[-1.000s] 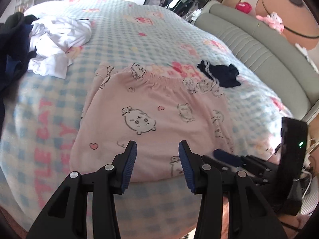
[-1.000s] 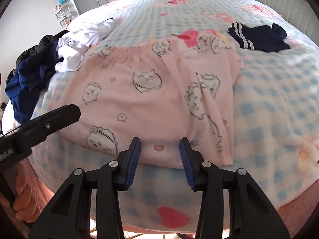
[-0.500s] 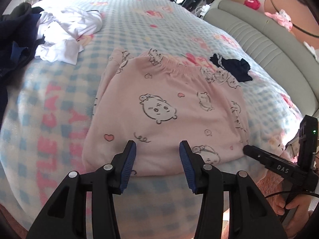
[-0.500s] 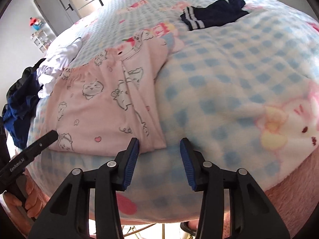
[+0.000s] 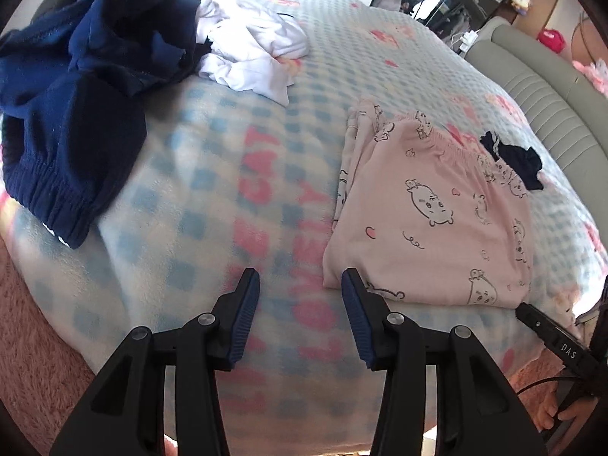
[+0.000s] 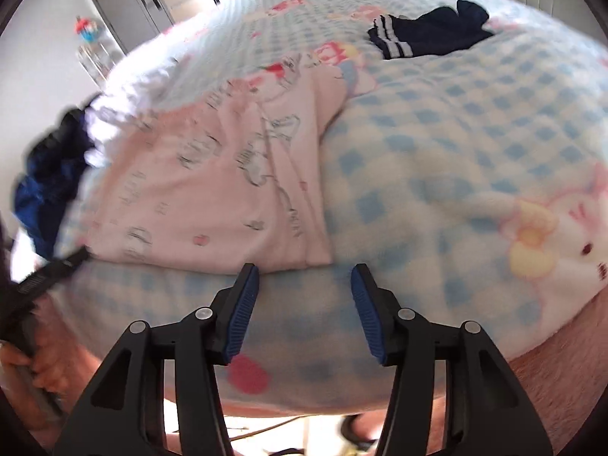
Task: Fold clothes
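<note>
Pyjama bottoms: the pink pyjama bottoms [image 5: 433, 224] lie folded flat on my checked blanket [image 5: 212, 197], near its front edge.
Left tongs: my left gripper [image 5: 300, 288] is spread wide, empty, just left of their near corner.
Right tongs: my right gripper [image 6: 304, 279] gapes too, at their near right corner.
Writing: "DAS" on the other tool; pink "CAT" on the blanket.

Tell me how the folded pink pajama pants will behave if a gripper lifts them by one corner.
The pink pajama pants look like thin, soft cloth, so they would probably sag and hang limp. The folded layers showing along the side lie loose, so the fold would likely fall open. They seem light; the open right gripper should lift them easily.
</note>
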Demonstrator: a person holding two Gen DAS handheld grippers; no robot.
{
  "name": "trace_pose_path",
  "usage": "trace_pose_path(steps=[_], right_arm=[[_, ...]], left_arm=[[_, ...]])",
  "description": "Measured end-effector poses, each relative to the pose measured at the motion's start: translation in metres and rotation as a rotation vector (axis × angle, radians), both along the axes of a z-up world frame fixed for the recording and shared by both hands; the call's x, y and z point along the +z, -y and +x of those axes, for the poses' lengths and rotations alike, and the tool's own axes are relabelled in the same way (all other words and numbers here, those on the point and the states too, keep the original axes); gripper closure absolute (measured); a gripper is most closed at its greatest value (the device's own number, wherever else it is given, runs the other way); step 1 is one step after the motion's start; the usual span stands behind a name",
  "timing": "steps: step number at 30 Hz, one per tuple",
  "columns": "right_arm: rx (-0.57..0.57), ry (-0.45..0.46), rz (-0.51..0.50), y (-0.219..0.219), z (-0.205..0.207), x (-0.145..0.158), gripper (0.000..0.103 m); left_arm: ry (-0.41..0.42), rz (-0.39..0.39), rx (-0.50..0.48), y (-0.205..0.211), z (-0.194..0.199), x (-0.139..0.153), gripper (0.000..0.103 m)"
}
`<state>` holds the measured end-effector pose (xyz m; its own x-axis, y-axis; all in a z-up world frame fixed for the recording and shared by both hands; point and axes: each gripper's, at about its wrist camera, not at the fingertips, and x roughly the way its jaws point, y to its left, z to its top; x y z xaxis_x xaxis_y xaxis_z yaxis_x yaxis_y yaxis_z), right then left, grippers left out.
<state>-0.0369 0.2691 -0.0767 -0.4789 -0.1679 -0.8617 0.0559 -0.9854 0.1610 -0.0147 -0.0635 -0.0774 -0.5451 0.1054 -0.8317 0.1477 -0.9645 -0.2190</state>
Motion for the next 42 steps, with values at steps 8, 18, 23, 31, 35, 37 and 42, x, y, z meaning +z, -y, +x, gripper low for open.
trace_pose_path(steps=[8, 18, 23, 31, 35, 37, 42], right_arm=[[-0.117, -0.037, 0.0, -0.025, 0.003, 0.01, 0.052], [-0.01, -0.1, -0.107, 0.009, 0.0, 0.024, 0.051], [-0.016, -0.047, -0.117, 0.013, -0.005, 0.006, 0.051], [-0.087, -0.101, -0.082, -0.002, 0.004, 0.012, 0.052], [-0.122, -0.128, -0.064, -0.009, 0.009, 0.015, 0.052], [-0.143, -0.151, -0.064, -0.015, 0.012, 0.019, 0.051], [-0.135, -0.126, -0.096, -0.018, 0.011, 0.012, 0.051]], left_arm=[[-0.018, 0.009, 0.016, 0.014, 0.003, 0.004, 0.058], [-0.004, 0.146, -0.016, 0.004, 0.007, -0.004, 0.096], [0.025, 0.232, -0.031, 0.008, -0.004, -0.015, 0.093], [-0.076, 0.128, -0.019, 0.005, -0.002, 0.005, 0.101], [-0.063, 0.106, 0.031, 0.022, -0.006, 0.009, 0.103], [-0.047, 0.191, 0.051, 0.034, -0.006, 0.007, 0.102], [-0.034, 0.425, 0.067, 0.043, 0.001, -0.011, 0.1]])
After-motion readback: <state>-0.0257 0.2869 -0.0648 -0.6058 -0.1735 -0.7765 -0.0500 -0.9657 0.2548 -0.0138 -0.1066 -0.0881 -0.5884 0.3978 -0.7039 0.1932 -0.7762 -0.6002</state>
